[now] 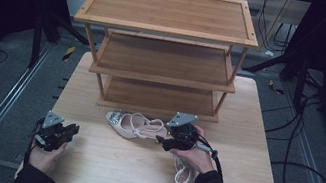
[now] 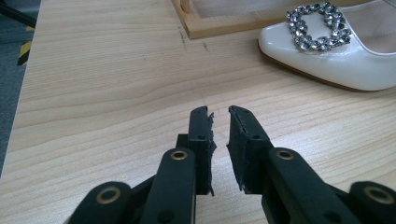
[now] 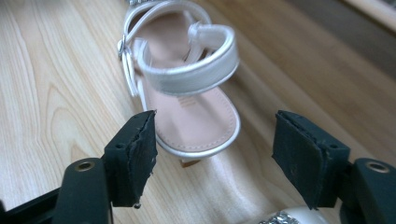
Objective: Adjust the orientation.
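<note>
From the high view we see a three-tier wooden shoe rack (image 1: 163, 51) at the far side of the tabletop (image 1: 111, 173), every shelf bare. One white sandal (image 1: 132, 125) lies just in front of the rack's lowest shelf, buckled toe pointing left. A second sandal (image 1: 182, 176) lies nearer, partly under the right forearm. The right hand-held gripper (image 1: 163, 142) hovers at the first sandal's heel end; the left hand-held gripper (image 1: 74, 130) waits at the near left, well apart from both shoes.

In the left gripper view, the left hand-held gripper (image 2: 220, 114) has its jaws narrow, almost together, with nothing between them. Ahead to the right sits the sandal's toe with its rhinestone buckle (image 2: 319, 25), beside the rack's base.

In the right gripper view, the right hand-held gripper (image 3: 215, 135) stands wide, framing the sandal's heel and ankle strap (image 3: 191, 74) without touching.

We judge that this is an early stage: no shoe is lifted, nothing is shelved, and both sandals remain to be placed. We read no brand or writing anywhere.
</note>
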